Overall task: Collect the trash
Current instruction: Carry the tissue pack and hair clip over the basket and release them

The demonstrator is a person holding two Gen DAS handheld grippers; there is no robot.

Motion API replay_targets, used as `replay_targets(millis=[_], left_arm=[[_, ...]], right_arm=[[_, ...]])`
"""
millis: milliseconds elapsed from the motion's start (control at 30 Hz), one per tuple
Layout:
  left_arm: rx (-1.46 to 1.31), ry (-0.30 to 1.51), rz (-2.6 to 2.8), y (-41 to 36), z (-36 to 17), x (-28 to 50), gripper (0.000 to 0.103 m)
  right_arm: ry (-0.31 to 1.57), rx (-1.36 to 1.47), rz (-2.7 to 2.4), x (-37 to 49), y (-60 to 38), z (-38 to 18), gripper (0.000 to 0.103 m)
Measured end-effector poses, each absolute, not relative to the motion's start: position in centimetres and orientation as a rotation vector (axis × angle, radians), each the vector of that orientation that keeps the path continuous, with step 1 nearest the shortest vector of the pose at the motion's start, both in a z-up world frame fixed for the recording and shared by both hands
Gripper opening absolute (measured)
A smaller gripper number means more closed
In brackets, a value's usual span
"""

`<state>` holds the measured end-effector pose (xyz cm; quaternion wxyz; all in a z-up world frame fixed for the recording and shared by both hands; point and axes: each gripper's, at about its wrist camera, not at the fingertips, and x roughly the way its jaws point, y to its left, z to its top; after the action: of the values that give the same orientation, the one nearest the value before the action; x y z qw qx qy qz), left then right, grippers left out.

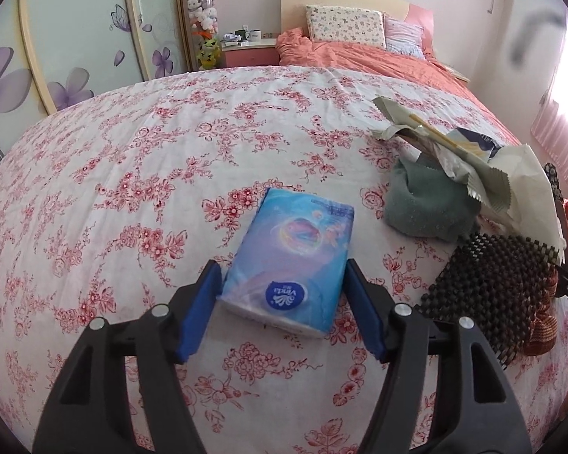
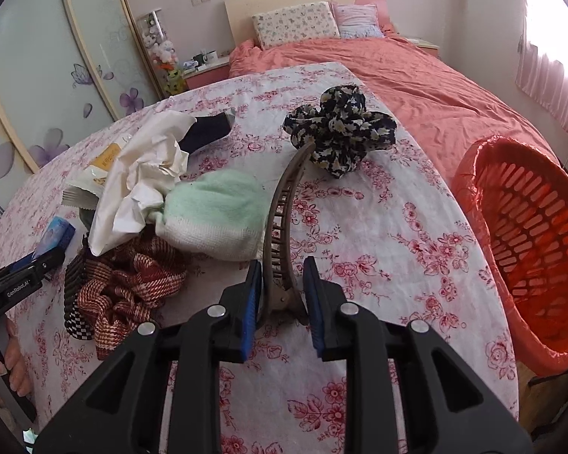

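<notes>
Left wrist: my left gripper (image 1: 284, 287) has its jaws set wide astride a glossy blue tissue pack (image 1: 289, 261) on the floral-cloth table (image 1: 132, 174); contact unclear. Crinkled wrappers (image 1: 469, 159) lie right.

Right wrist: my right gripper (image 2: 283, 283) holds a curved brown hair clip (image 2: 282, 227), jaws narrow. Slatted orange bin (image 2: 526, 242) stands right.

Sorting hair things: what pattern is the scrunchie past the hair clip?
Dark scrunchie, pale floral print; right wrist view.

A table in a floral cloth (image 1: 140, 174) carries a tissue pack (image 1: 289, 261); green towel (image 2: 216, 215) — hair clip (image 2: 280, 227); crumpled wrappers (image 2: 140, 185); dark scrunchie (image 2: 340, 128).
</notes>
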<state>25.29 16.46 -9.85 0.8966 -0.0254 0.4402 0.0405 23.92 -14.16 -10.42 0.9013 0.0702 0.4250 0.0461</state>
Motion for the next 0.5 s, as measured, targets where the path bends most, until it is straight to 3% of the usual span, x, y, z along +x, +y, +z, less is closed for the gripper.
replay_targets(millis=[367,500], left_arm=[[-0.033,0.918,0.096,16.3,-10.0,25.5,0.064],[-0.029,0.915,0.089,15.9,-9.9,25.5,0.057]], right_arm=[[0.893,0.14,0.107,25.1,-14.2,-10.3,0.024],[0.881,0.113,0.102,24.7,-13.8,-10.3,0.022]])
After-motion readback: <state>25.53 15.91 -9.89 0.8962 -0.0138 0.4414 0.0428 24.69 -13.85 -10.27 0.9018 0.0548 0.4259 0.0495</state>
